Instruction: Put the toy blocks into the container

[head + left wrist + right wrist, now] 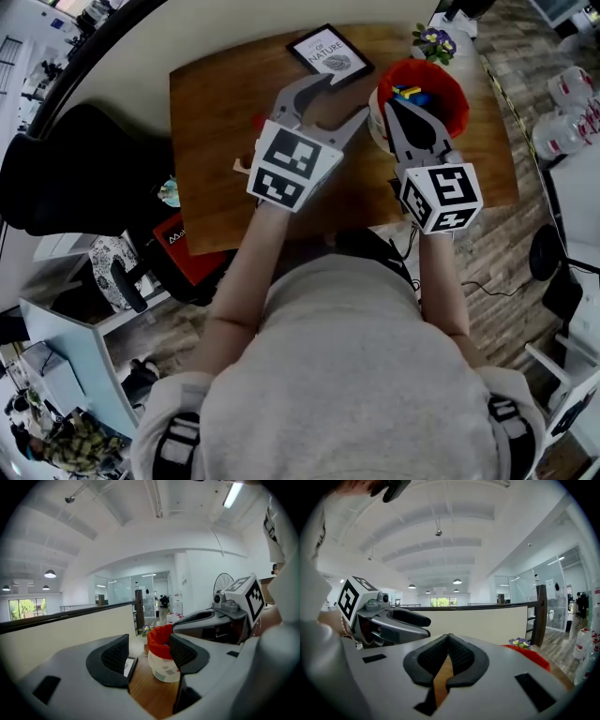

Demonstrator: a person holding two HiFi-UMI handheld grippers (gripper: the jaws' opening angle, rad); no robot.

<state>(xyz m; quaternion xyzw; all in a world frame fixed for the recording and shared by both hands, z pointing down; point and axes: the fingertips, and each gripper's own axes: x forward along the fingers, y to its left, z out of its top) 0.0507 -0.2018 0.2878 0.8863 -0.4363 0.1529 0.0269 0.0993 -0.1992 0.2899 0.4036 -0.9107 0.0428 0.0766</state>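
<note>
The container (pixel 433 82) is a white bucket with a red lining, standing at the right of the wooden table (pixel 216 103). Blue and yellow toy blocks (pixel 409 94) lie inside it. My right gripper (pixel 394 103) hovers at the container's near rim, jaws shut with nothing between them; in the right gripper view the pads (pixel 448 645) meet, and the red rim (pixel 530 654) shows to the right. My left gripper (pixel 339 99) is just left of the container, open and empty. The left gripper view frames the container (pixel 161 663) between its jaws, well beyond the tips.
A framed print (pixel 329 52) lies at the table's far edge, with a small pot of purple flowers (pixel 435 41) beside the container. A small red piece (pixel 257 121) sits on the table left of my left gripper. A black chair (pixel 75 169) stands off the table's left.
</note>
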